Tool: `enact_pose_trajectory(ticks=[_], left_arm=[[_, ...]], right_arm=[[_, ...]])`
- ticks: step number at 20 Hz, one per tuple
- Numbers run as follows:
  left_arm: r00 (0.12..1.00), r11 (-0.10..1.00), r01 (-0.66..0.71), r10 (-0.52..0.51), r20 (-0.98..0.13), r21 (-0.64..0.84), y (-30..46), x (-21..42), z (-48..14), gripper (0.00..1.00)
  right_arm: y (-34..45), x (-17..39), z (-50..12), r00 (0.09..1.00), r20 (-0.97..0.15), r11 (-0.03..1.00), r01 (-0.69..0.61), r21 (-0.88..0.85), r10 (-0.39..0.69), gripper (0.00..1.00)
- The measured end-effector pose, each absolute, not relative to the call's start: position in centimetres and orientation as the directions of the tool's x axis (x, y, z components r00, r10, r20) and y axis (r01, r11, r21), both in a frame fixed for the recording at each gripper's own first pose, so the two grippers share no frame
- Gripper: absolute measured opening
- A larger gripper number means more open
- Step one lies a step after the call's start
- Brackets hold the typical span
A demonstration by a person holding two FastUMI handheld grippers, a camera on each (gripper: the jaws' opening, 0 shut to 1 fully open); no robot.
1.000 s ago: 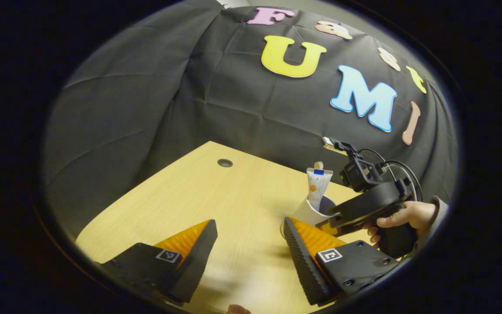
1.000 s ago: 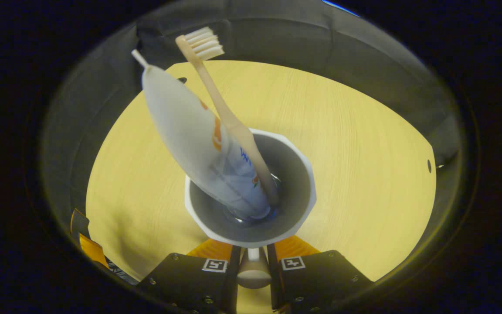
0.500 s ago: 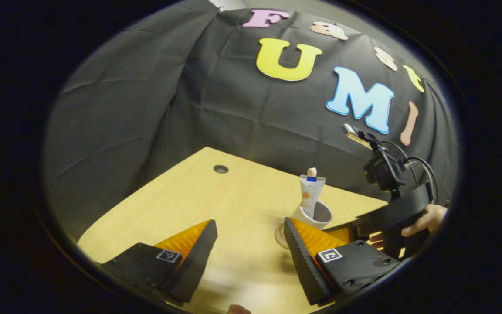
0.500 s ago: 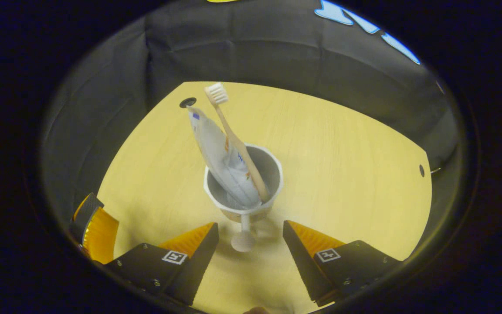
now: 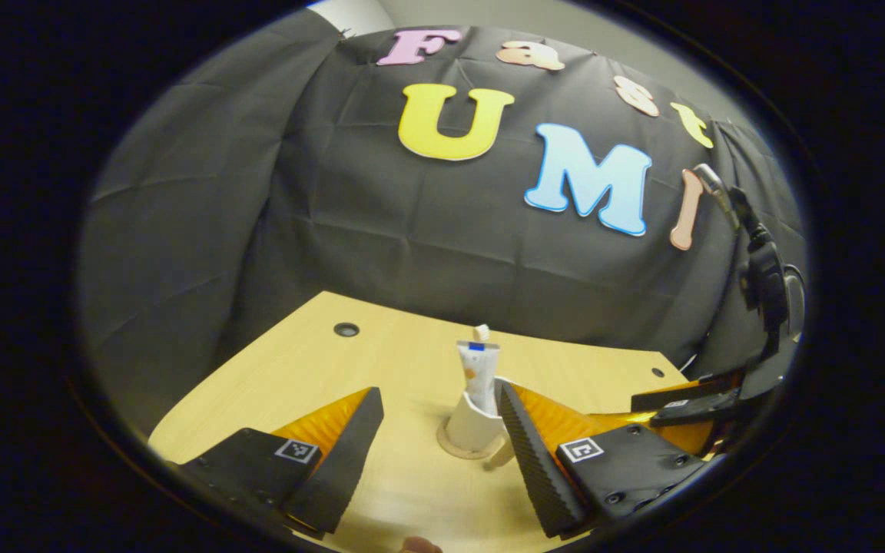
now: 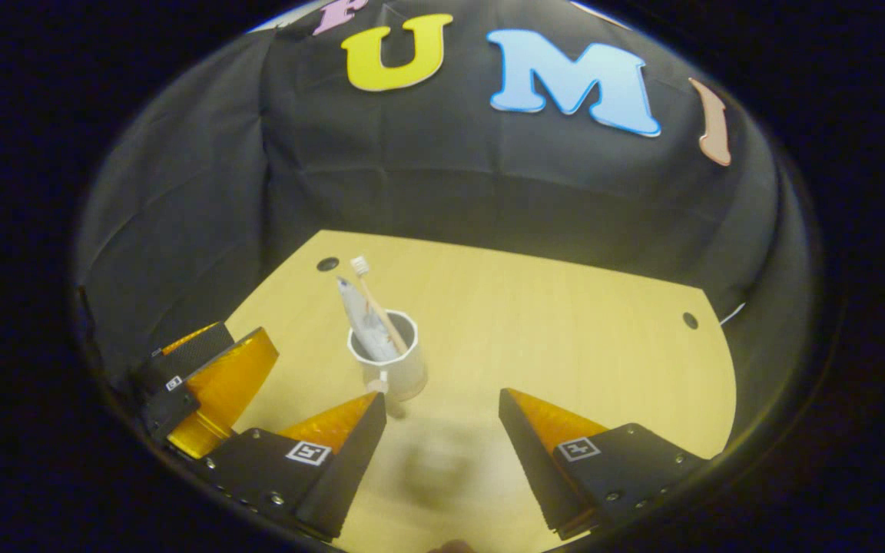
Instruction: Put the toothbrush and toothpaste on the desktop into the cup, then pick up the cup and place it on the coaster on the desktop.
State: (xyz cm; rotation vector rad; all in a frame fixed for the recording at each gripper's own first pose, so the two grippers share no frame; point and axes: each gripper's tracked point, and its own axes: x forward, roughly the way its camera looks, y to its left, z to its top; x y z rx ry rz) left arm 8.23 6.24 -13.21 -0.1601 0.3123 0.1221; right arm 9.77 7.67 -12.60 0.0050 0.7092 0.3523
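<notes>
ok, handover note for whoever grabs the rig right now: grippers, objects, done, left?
Left gripper: open, holding nothing, fingers either side of the cup in its own view.
Right gripper: open, holding nothing, the cup ahead and to the left in its view.
Cup: upright on the coaster on the desktop.
Toothbrush and toothpaste: both standing in the cup.
Done: both items loaded, cup placed on coaster.
Left: nothing that I can see.

Cup (image 5: 473, 424) right side, coaster (image 5: 454, 448) part hidden behind finger.
</notes>
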Motion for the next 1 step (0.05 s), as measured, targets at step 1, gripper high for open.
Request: enact_pose_trajectory(ticks=[1], left_arm=[[0.95, 0.983, -0.129, 0.083, -0.302, -0.133, 5.04, 8.61, -12.57, 0.98]], right_arm=[[6.09, 9.78, -11.72, 0.74, -0.601, 0.948, -0.298, 0.108, 0.302, 0.91]])
